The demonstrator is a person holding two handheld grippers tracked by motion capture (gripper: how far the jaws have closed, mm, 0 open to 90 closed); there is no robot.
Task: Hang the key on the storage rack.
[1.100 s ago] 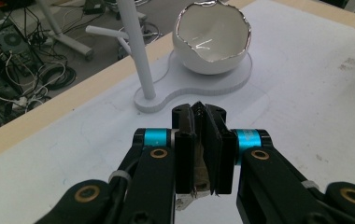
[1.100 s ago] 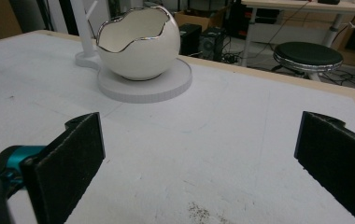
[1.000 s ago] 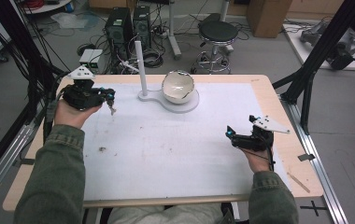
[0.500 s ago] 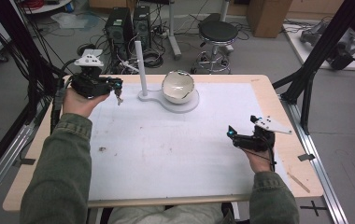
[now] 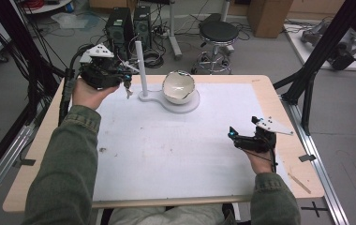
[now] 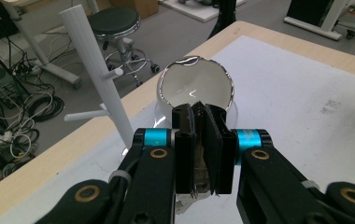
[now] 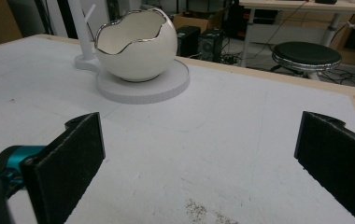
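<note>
Your left hand-held gripper (image 5: pixel 125 80) pinches what looks like a small dangling trinket (image 5: pixel 129 92), far left by the white peg stand (image 5: pixel 141 65). Approach a peg slowly, keeping the trinket hanging free.

Even indoor light, pics sharp

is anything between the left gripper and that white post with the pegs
Nothing visible. The left gripper, shut on a small dangling item, sits just beside the white pegged post, with open air between. The egg-shaped bowl stands past the post.
</note>
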